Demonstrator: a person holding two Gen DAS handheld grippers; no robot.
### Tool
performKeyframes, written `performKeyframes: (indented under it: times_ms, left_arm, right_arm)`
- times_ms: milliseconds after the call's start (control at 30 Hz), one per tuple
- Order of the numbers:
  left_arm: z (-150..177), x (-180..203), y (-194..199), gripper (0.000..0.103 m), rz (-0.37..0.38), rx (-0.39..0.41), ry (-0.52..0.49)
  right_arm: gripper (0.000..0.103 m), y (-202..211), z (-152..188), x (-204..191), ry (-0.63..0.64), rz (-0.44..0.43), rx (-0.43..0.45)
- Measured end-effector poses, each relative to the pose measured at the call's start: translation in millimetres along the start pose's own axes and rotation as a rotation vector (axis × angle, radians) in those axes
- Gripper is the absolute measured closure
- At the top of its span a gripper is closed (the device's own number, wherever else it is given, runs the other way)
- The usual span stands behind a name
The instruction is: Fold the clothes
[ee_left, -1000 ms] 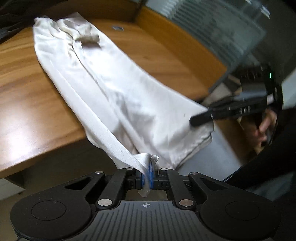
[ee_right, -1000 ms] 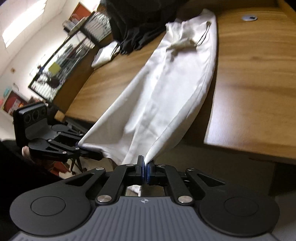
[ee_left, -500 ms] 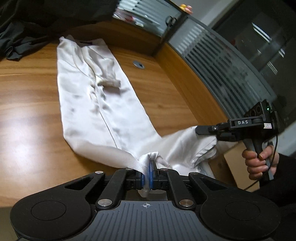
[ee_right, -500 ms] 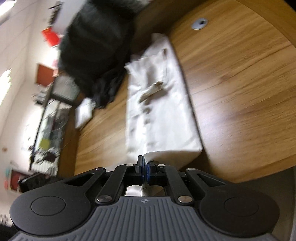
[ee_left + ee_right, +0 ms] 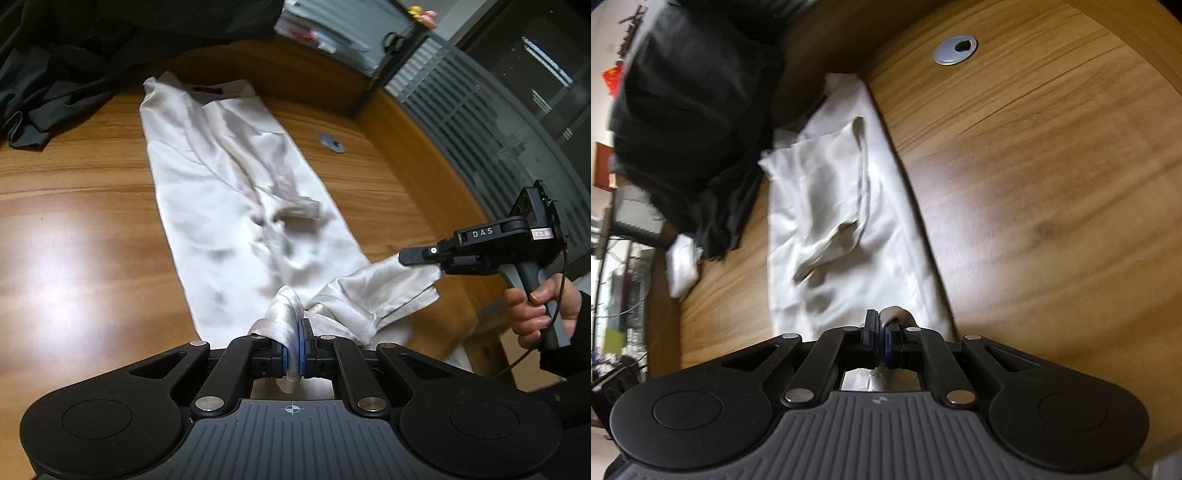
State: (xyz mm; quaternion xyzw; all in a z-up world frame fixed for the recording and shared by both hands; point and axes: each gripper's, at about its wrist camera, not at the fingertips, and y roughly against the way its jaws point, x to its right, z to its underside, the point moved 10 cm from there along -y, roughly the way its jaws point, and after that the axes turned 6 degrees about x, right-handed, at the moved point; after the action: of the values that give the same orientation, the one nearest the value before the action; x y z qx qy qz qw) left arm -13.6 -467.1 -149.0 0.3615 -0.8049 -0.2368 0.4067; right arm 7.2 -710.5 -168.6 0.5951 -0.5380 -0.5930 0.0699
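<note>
White trousers [image 5: 236,192] lie lengthwise on the wooden desk [image 5: 74,206], waistband at the far end. My left gripper [image 5: 293,345] is shut on a bunched leg hem, held above the trousers' near part. My right gripper [image 5: 424,256], held by a hand [image 5: 535,306], is shut on the other hem corner at the right. In the right wrist view the right gripper [image 5: 881,341] pinches white cloth above the trousers [image 5: 842,221], whose drawstring flap lies on top.
A heap of dark clothes [image 5: 55,55] sits at the far left of the desk, also seen as dark clothes [image 5: 690,110]. A round cable grommet [image 5: 331,142] is right of the trousers. A glass partition [image 5: 480,110] curves along the desk's right side.
Both grippers have carried the leg hems from beyond the desk edge up and forward over the trousers. The legs now fold back over the upper part, with slack cloth between the grippers.
</note>
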Motion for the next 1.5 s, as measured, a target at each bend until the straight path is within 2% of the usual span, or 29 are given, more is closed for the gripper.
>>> performKeyframes:
  times_ms: [100, 167, 200, 233, 267, 333, 500, 600, 700, 767, 967, 1100, 1167, 1233, 1300, 1500]
  left_arm:
    - [-9, -15, -12, 0.094, -0.007, -0.013, 0.045]
    - [-13, -19, -14, 0.092, -0.012, -0.009, 0.056]
    - [-15, -21, -14, 0.086, -0.012, -0.003, 0.072]
    - [-18, -22, -15, 0.078, -0.011, 0.004, 0.088]
    - [-20, -24, -15, 0.074, -0.010, 0.010, 0.104]
    - [-25, -27, -15, 0.055, -0.008, 0.022, 0.137]
    - [-35, -37, -18, 0.053, -0.021, 0.045, 0.205]
    - [-39, -39, -21, 0.053, -0.054, 0.034, 0.180]
    - [-41, -29, -18, 0.053, -0.084, 0.014, 0.061]
    - [-39, -21, -16, 0.052, -0.099, -0.009, -0.028]
    - [-19, 4, -21, 0.050, -0.133, -0.105, -0.288]
    - [-8, 19, -28, 0.044, -0.102, -0.152, -0.360]
    - [-5, 24, -32, 0.044, -0.096, -0.161, -0.389]
    - [-4, 28, -36, 0.043, -0.106, -0.168, -0.434]
    - [-2, 31, -40, 0.042, -0.115, -0.177, -0.482]
    - [4, 39, -57, 0.041, -0.131, -0.217, -0.666]
  right_arm:
    - [0.094, -12, -8, 2, -0.025, 0.022, -0.002]
    - [0.085, -17, -13, 2, -0.043, 0.025, 0.005]
    - [0.069, -17, -15, 2, -0.052, 0.023, 0.011]
    - [0.059, -17, -18, 1, -0.061, 0.020, 0.019]
    - [0.057, -16, -21, 2, -0.077, 0.019, 0.036]
    - [0.057, -15, -27, 5, -0.125, 0.007, 0.053]
    - [0.057, -14, -42, 12, -0.170, 0.001, 0.079]
    - [0.057, -10, -48, 14, -0.152, 0.010, 0.082]
    - [0.057, -2, -49, 5, 0.036, 0.059, 0.056]
    - [0.057, 2, -43, -9, 0.233, 0.091, 0.019]
    - [0.057, 5, -1, -49, 0.756, 0.074, -0.104]
    - [0.057, 3, 28, -72, 0.961, -0.011, -0.164]
    - [0.057, 1, 41, -79, 1.052, -0.032, -0.200]
    - [0.051, -1, 55, -84, 1.152, -0.045, -0.234]
    - [0.045, -4, 69, -85, 1.255, -0.044, -0.260]
    - [0.044, -26, 100, -78, 1.543, 0.000, -0.318]
